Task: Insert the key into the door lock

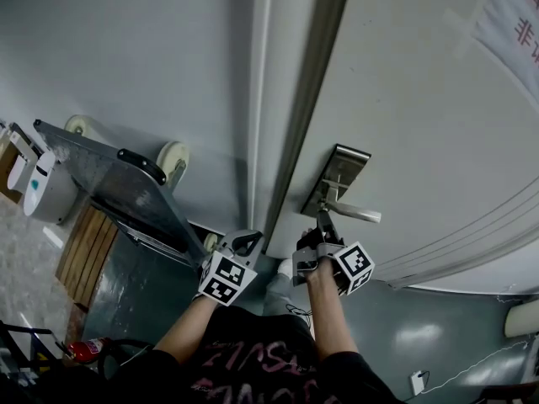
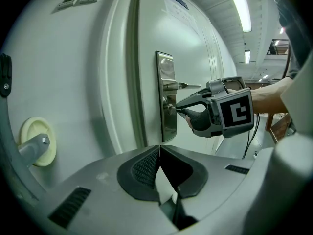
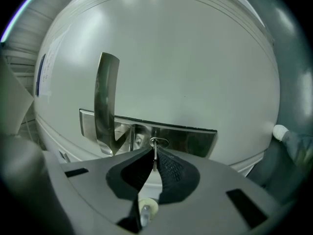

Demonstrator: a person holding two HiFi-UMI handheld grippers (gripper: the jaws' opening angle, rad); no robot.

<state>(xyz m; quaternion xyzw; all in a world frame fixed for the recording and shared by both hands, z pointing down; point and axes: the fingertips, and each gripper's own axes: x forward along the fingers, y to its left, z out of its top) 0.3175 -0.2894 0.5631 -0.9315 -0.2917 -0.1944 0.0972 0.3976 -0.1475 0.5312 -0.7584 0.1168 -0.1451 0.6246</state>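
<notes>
A steel lock plate (image 1: 338, 175) with a lever handle (image 1: 355, 214) sits on the pale door (image 1: 421, 99). My right gripper (image 1: 323, 220) is level, with its tips right at the plate below the handle. In the right gripper view it (image 3: 155, 152) is shut on a thin metal key (image 3: 155, 155), whose tip is at the keyhole (image 3: 158, 142); how deep the key sits is hidden. The left gripper view shows the key (image 2: 172, 107) meeting the lock plate (image 2: 167, 102) from the side. My left gripper (image 1: 245, 242) hangs back to the left of the door edge, its jaws (image 2: 159, 147) shut on nothing.
A metal hand cart (image 1: 126, 194) with pale wheels (image 2: 35, 141) leans against the wall on the left. Beside it are a wooden pallet (image 1: 84, 255), white containers (image 1: 40, 188) and a red extinguisher (image 1: 84, 349). The dark door frame (image 1: 303, 116) runs up between the two grippers.
</notes>
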